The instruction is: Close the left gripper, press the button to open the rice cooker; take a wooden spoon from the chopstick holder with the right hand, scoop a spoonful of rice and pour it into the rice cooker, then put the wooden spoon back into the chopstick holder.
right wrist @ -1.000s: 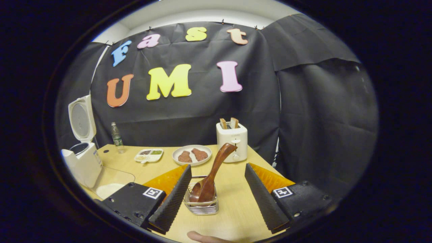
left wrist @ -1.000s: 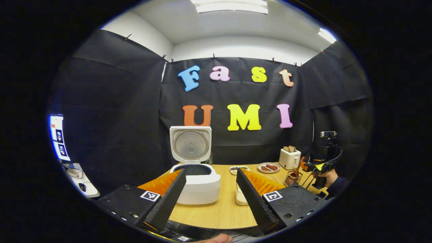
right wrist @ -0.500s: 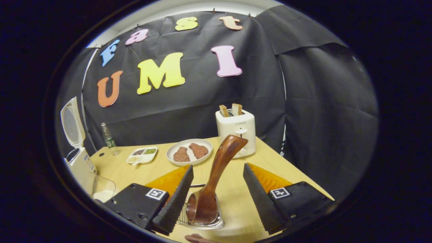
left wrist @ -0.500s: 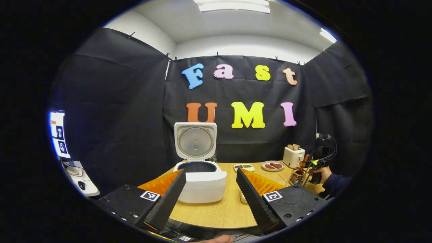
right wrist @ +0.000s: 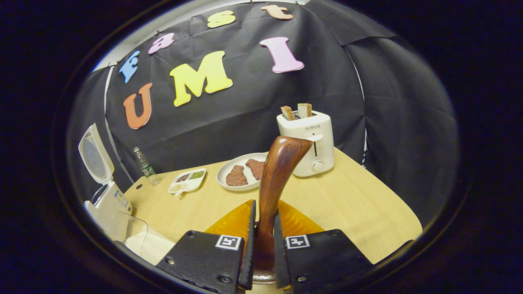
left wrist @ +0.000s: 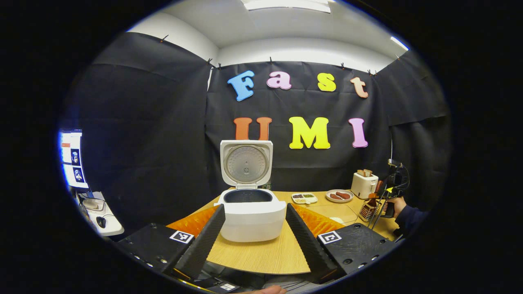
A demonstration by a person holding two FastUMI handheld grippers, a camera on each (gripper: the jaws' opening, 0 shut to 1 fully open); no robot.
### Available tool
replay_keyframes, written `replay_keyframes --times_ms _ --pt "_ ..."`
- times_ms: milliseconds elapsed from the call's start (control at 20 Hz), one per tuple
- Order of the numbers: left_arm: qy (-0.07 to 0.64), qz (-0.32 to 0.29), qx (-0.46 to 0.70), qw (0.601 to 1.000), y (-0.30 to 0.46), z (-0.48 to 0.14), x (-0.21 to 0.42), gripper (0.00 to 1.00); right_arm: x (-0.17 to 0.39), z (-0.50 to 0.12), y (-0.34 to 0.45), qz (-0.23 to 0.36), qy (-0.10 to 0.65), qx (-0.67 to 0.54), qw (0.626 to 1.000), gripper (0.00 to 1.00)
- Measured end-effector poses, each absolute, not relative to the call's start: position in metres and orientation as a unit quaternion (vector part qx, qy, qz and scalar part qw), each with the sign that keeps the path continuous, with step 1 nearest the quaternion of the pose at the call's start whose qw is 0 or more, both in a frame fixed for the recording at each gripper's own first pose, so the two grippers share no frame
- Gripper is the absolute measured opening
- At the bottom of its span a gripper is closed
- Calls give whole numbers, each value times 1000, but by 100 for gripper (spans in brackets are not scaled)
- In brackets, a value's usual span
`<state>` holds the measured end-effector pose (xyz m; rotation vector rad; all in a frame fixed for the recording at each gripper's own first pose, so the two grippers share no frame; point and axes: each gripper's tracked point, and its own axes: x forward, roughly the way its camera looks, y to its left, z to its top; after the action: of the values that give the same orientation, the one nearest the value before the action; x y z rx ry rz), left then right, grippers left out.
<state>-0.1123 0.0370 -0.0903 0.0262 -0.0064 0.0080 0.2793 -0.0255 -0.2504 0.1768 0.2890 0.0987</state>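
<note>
The white rice cooker [left wrist: 252, 216] stands open, its lid [left wrist: 246, 163] upright, straight ahead of my left gripper [left wrist: 255, 208]. That gripper is open, holds nothing, and stays short of the cooker. In the right gripper view my right gripper [right wrist: 264, 212] is shut on the lower handle of the brown wooden spoon [right wrist: 282, 163], which stands up out of the wire chopstick holder [right wrist: 261, 279]. The spoon's bowl is hidden between the fingers. The cooker [right wrist: 107, 202] sits at the far left there. A hand [left wrist: 398, 202] holds the right gripper [left wrist: 388, 196] over the holder [left wrist: 369, 209].
A clear container of rice [right wrist: 143, 243] lies beside the cooker. At the back of the wooden table [right wrist: 351, 204] stand a toaster with bread [right wrist: 308, 143], a plate of meat [right wrist: 241, 175], a sauce tray [right wrist: 187, 181] and a bottle [right wrist: 145, 165]. A monitor [left wrist: 71, 163] stands off to the left.
My right gripper came down over the chopstick holder and shut on the spoon's handle. My left gripper turned a little, so the cooker now sits between its fingers.
</note>
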Motion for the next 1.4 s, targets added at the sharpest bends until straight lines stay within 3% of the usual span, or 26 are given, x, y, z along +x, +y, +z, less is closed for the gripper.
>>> replay_keyframes --times_ms 150,450,650,1000,1400 --pt "-15 1 28 999 35 -87 -119 95 265 -226 -24 44 110 60 991 19" --pt "-47 29 33 998 61 -74 -135 91 236 -166 -22 22 36 23 999 18" --pt "-47 28 33 998 67 -75 -146 91 219 -140 0 35 24 8 999 13" --pt "-42 17 27 999 78 -77 -156 91 189 -88 66 65 -12 -9 998 12" --pt "-31 19 13 999 89 -89 -156 91 163 -108 154 113 -11 -41 993 12"
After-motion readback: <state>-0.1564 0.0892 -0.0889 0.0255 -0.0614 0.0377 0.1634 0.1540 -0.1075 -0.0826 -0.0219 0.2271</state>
